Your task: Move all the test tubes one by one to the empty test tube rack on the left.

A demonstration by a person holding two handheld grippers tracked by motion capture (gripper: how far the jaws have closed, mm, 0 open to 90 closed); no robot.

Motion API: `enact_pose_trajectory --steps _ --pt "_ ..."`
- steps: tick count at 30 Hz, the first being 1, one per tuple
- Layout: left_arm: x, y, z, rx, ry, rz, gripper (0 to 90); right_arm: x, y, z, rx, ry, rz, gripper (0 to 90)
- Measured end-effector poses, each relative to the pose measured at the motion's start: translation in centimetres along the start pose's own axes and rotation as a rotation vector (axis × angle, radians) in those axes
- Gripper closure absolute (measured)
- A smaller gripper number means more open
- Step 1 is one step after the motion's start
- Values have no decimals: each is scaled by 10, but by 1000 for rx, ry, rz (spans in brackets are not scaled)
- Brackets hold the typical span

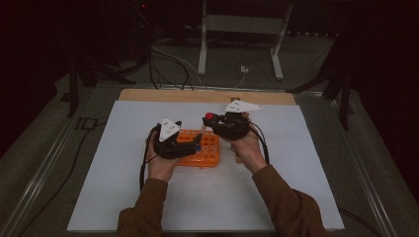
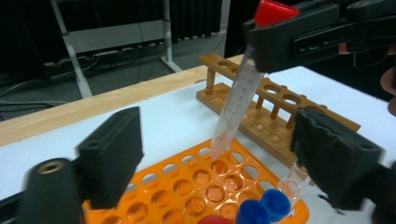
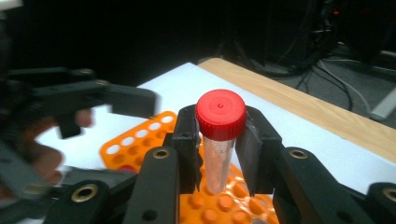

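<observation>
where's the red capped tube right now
The red-capped tube is clamped in the right gripper, tilted, its tip just above a hole near the far edge of the orange rack, with the wooden rack behind.

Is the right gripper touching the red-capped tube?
Touching. In the right gripper view, both jaws of the right gripper press the red-capped tube just under its cap; the left gripper view shows the same clamp above the orange rack.

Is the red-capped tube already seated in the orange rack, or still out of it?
Still out. The right gripper holds the red-capped tube tilted, its tip just above a hole of the orange rack, not yet in.
</observation>
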State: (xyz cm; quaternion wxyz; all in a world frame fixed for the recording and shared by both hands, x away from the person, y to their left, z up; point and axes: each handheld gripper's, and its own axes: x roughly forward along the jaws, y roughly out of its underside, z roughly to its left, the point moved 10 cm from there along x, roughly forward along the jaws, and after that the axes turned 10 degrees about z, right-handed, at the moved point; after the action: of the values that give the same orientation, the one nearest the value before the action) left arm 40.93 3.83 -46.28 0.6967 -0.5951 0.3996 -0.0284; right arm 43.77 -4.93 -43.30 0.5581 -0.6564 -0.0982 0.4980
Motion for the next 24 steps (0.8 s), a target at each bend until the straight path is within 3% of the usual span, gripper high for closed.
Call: enact_pose_trajectory --steps 3,7,14,19,20,24 --pt "5 -1 -6 46 10 12 407 3 -1 9 -11 -20 8 707" --pt "10 -1 -9 86 10 32 556 5 -2 16 -25 -38 15 707" --pt "13 -1 -7 109 -7 33 713 9 -2 22 -19 -67 22 707" --pt "14 0 -7 145 -20 42 741 12 -1 22 -16 -70 29 702" --pt "14 1 -6 146 -28 44 745 12 -1 23 -26 -71 30 688" --pt "14 3 4 124 -49 48 752 9 -1 23 -26 -84 16 495"
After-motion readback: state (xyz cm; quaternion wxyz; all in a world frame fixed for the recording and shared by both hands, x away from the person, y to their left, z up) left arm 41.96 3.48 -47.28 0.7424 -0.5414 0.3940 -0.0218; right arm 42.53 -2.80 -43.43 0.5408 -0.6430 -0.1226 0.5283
